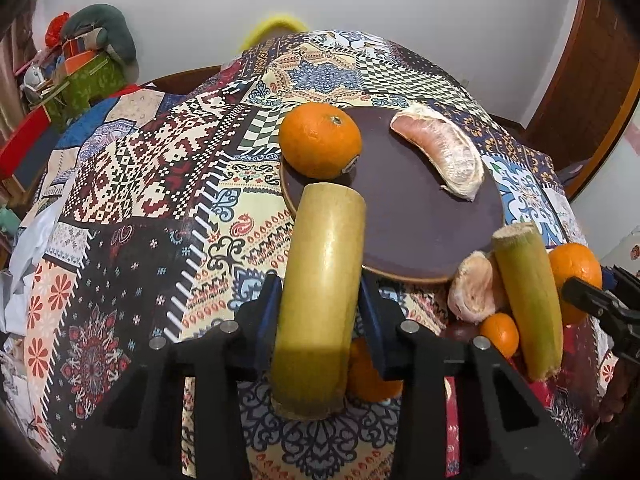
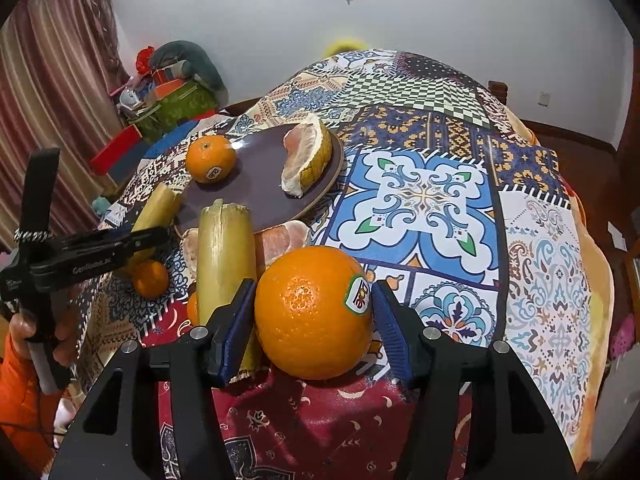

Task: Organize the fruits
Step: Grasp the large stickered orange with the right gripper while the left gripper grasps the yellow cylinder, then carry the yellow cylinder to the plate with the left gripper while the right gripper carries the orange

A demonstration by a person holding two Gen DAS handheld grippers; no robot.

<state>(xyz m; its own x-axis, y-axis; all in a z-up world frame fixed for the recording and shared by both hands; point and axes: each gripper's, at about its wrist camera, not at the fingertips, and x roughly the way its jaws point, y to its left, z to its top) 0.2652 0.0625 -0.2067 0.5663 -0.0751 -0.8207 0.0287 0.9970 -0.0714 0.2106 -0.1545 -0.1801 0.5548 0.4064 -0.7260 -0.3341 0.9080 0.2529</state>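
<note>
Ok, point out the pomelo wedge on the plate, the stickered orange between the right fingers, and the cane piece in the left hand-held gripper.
pomelo wedge (image 2: 306, 160), right wrist view, its flesh.
stickered orange (image 2: 312, 312), right wrist view, its peel.
cane piece (image 1: 320, 292), left wrist view, mid-length.

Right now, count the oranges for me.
4. A far orange on the plate; a large orange within the right gripper; a small orange under the left gripper's held sugarcane; a second small orange beside the lying sugarcane. More may be hidden.

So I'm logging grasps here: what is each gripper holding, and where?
Left gripper: sugarcane piece, clamped mid-length. Right gripper: jaws flank the big orange, not visibly closed.
</note>
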